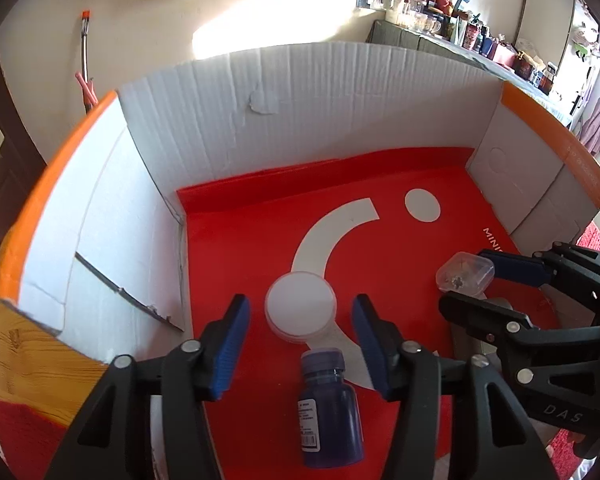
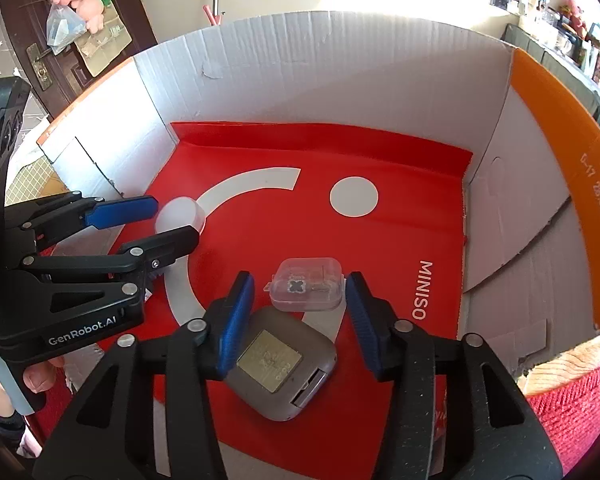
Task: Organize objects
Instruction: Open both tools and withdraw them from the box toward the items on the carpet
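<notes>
Big white corrugated cardboard box [image 1: 300, 96] with orange outer flaps [image 2: 556, 184], open top, walls on three sides. Floor covered by a red MINISO bag [image 2: 380, 240] lying flat, white arc and dot logo facing up.

Left gripper [image 1: 300, 340] inside the box, jaws spread wide, holding nothing; blue pads [image 1: 228, 352] on both fingers. Right gripper [image 2: 298, 320] also inside, to the right of the left one, jaws wide apart, nothing clamped.

Grey square case [image 2: 282, 366] with a gold label on top lies flat on the bag, low between the right gripper's fingers, its left edge hidden behind the left pad; contact there cannot be told. Dark blue bottle [image 1: 328, 412] with a printed label lies on its side, cap pointing into the box, below and between the left gripper's fingers, not touched by them.

Round white lidded jar [image 1: 300, 306] sits upright on the logo arc, just ahead of the bottle cap, between the left fingertips with gaps on both sides. Small clear plastic box [image 2: 308, 290] with small bits inside rests flat just beyond the grey case, between the right fingertips; its right edge is very near the right pad.
</notes>
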Demonstrator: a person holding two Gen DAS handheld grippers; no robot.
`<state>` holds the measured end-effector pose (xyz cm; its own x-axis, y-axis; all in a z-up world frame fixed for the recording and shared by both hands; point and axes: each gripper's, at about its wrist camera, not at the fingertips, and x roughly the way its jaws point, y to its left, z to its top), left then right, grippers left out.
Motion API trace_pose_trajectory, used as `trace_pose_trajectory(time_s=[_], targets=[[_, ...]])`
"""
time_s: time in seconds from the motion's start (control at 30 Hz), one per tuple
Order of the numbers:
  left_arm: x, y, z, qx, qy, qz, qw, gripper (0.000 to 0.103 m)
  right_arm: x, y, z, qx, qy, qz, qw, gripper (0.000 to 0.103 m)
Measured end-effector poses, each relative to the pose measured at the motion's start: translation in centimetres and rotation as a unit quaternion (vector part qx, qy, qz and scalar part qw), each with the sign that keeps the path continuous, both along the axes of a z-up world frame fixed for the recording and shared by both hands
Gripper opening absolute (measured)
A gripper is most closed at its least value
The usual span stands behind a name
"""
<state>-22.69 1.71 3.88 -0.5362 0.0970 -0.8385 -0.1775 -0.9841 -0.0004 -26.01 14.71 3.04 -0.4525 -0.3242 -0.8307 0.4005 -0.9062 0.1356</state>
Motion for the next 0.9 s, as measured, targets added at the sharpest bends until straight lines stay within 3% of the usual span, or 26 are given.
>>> trace_pose_trajectory(time_s=[0.2,0.9], targets=[[0.9,-0.3,0.4,0.003,0.01,0.0,0.9999,0.063,0.4,0.4,0.4,-0.008,0.005,-0.001,1.0,0.049],[7.5,-2.2,4.1,0.01,0.091,0.015,0.9957,0.083,5.9,0.4,3.5,-0.032,0.048,0.009,0.998,0.075]])
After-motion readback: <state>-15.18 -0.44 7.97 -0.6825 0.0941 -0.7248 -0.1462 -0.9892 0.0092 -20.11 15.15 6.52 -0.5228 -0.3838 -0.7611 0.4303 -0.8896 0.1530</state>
